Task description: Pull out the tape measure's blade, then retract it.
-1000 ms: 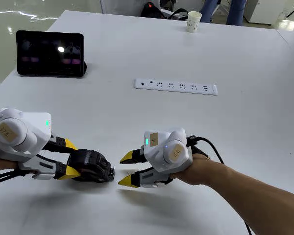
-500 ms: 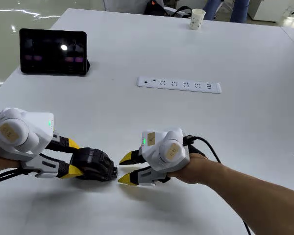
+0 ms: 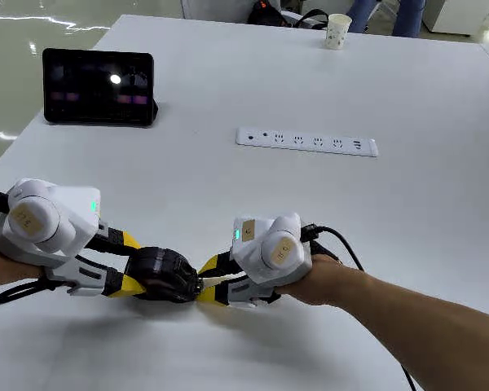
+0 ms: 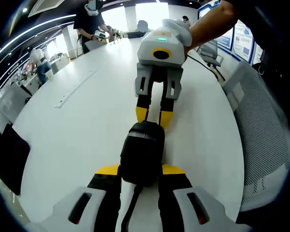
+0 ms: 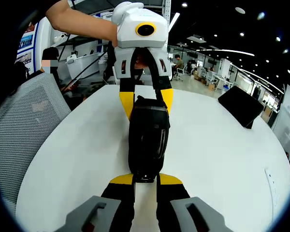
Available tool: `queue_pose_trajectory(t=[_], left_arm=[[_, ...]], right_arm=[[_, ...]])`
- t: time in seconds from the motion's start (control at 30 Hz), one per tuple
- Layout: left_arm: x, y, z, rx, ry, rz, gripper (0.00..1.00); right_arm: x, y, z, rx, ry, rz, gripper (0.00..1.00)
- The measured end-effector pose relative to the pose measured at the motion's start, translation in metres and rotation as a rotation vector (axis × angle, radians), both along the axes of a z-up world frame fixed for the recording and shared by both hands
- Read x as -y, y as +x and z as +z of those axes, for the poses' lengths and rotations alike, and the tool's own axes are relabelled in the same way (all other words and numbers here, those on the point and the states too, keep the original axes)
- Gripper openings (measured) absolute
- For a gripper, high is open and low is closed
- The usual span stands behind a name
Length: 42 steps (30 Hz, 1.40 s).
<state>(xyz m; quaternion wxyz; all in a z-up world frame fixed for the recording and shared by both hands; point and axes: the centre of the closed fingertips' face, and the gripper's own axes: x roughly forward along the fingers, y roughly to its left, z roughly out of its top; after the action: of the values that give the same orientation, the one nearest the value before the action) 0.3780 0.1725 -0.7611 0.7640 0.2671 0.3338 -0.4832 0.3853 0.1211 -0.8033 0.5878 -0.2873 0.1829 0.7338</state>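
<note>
Your work surface is a plain white table, evenly lit. A white power strip lies flat near its middle. Left of the strip, a dark tablet stands propped and catches one spot of light. Beyond the strip, a paper cup stands at the far edge. Further left of the strip, past the table edge, a glossy pale floor mirrors the lighting. In the right gripper view, a grey mesh chair stands by the table under a dark ceiling with round lamps.
</note>
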Motion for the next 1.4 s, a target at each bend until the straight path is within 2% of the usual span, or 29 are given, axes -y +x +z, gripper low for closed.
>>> queue_pose_trajectory(t=[0.23, 0.6, 1.4], left_arm=[[-0.0006, -0.0001, -0.0004, -0.001, 0.001, 0.003, 0.23], [-0.0012, 0.0001, -0.0012, -0.008, -0.003, 0.002, 0.23], [-0.0013, -0.0002, -0.0025, -0.022, 0.008, 0.002, 0.23]], right_arm=[[-0.0016, 0.0022, -0.0052, -0.033, -0.004, -0.035, 0.12], [-0.001, 0.0015, -0.0051, -0.039, 0.002, -0.038, 0.1], [0.0006, -0.0004, -0.0032, -0.006, -0.012, -0.007, 0.08]])
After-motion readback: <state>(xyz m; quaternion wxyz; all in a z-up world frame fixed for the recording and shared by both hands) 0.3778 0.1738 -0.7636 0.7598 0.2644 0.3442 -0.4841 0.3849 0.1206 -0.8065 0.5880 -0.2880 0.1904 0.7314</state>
